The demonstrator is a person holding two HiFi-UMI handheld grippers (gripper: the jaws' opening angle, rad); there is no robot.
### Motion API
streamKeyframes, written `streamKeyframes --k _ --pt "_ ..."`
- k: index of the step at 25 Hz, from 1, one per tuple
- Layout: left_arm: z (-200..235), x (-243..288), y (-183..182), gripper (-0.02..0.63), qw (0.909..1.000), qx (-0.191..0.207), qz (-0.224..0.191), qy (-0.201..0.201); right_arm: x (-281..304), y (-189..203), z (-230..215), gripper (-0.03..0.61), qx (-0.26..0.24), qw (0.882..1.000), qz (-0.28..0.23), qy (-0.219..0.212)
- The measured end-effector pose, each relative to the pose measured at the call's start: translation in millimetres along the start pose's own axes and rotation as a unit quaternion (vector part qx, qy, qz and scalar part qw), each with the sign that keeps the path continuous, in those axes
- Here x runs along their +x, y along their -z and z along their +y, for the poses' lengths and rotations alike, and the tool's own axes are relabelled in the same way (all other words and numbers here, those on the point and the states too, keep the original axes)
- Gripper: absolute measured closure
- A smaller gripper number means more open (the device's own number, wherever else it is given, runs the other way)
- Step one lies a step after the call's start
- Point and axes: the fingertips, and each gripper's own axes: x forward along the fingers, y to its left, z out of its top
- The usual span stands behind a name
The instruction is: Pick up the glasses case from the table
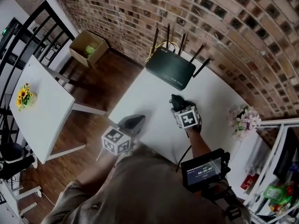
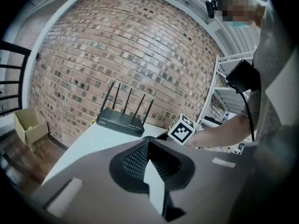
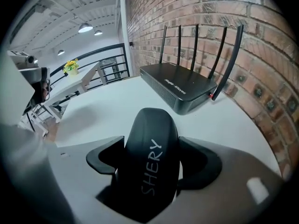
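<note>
The glasses case (image 3: 149, 139) is black and oval, with white lettering on its lid, and it lies on the white table (image 1: 149, 97). My right gripper (image 3: 153, 158) points steeply down over it, one jaw on each side of the case, open around it. In the head view the case (image 1: 176, 99) shows only as a dark end just beyond the right gripper (image 1: 179, 105) and its marker cube. My left gripper (image 1: 133, 121) hangs at the table's near left edge, its jaws shut with nothing between them; its own view shows the left gripper's (image 2: 148, 143) tips meeting.
A black router (image 1: 170, 70) with several antennas stands at the table's far edge against the brick wall. Pale flowers (image 1: 243, 120) sit at the right end. A second white table (image 1: 39, 111), a cardboard box (image 1: 88, 48) and a shelf (image 1: 275, 171) surround it.
</note>
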Motion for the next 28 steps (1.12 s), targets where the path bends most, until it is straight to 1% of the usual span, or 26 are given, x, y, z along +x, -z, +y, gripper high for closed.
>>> streamKeyframes --k 4,8,11,14,17,19,24,28 --pt "-6.0 2.3 -2.1 0.623 0.9999 0.004 0.000 0.011 -17.0 -0.7 0.8 0.207 0.013 0.999 -0.033 0.011" --pt "-12.5 4.4 -6.0 0.623 0.9993 0.016 -0.006 0.033 -52.3 -8.5 8.0 0.209 0.037 0.994 -0.096 0.026" --pt "-19.8 3.8 -13.6 0.623 0.9980 0.026 -0.010 0.056 -86.0 -13.2 18.3 0.209 0.063 0.987 -0.141 0.041" --pt "-31.7 9.9 -25.1 0.623 0.9944 0.042 -0.012 0.097 -120.8 -10.9 23.8 0.207 0.093 0.977 -0.177 0.068" --pt "-41.0 0.8 -32.8 0.623 0.9919 0.048 -0.018 0.116 -150.7 -11.9 41.2 0.207 0.109 0.969 -0.208 0.078" --pt "-47.3 -4.7 -37.7 0.623 0.9896 0.052 -0.022 0.132 -172.3 -11.5 51.7 0.208 0.125 0.960 -0.233 0.090" --pt "-63.2 -26.6 -46.5 0.623 0.9832 0.054 -0.030 0.172 -224.3 -6.1 83.7 0.207 0.180 0.927 -0.310 0.115" --pt "-75.2 -47.9 -52.8 0.623 0.9782 0.048 -0.040 0.198 -259.2 5.3 112.6 0.207 0.215 0.903 -0.348 0.132"
